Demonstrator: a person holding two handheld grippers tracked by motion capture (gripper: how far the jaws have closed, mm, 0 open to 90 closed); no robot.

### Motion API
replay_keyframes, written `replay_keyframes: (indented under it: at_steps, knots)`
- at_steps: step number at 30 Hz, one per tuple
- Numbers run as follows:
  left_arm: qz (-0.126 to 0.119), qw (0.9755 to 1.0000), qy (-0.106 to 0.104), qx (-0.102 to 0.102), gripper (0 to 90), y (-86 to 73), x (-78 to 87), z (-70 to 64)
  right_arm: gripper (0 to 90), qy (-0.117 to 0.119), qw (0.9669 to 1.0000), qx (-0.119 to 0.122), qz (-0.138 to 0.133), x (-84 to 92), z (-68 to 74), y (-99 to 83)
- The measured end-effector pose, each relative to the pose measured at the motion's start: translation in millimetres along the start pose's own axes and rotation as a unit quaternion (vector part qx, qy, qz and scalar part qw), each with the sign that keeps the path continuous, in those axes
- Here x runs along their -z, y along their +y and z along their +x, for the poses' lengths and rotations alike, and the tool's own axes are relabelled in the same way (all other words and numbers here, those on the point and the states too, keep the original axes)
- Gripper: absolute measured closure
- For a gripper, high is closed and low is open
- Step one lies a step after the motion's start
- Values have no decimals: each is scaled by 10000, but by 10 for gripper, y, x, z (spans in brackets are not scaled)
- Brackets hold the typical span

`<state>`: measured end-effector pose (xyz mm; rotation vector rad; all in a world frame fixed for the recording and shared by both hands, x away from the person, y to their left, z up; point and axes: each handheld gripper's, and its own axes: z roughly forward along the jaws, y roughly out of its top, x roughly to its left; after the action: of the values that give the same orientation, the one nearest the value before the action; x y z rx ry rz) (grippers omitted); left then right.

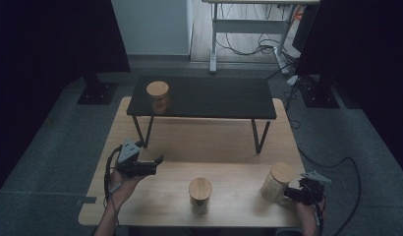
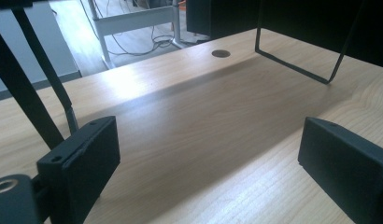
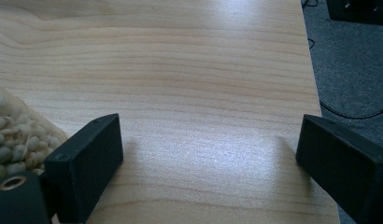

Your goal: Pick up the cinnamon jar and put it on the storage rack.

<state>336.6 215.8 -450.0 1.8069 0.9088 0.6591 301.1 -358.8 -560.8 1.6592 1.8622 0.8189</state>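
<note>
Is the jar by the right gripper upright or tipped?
Upright. The jar stands on the table with its wooden lid on top, beside the open right gripper.

In my right gripper view the jar of beans (image 3: 12, 135) is cut off at the left edge, partly behind my tongs' jaw; its lid is out of frame.

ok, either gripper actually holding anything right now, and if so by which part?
Nothing is held. Left gripper is open over bare wooden table; right gripper is open beside the bean-filled glass jar with wooden lid, not gripping it.
</note>
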Motion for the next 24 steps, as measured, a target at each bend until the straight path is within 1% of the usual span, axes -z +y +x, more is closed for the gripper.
replay_keyframes:
  at_steps: [4,10,24]
  knots:
    - [25,10000,6,29,53,-54,2,10,69,0,10000,1,0,0,0,0]
    - [43,10000,-48,54,54,-135,0,9,69,0,10000,1,-1,0,0,0]
    - [268,9996,-33,32,59,-321,-35,-19,69,0,10000,0,-1,0,0,0]
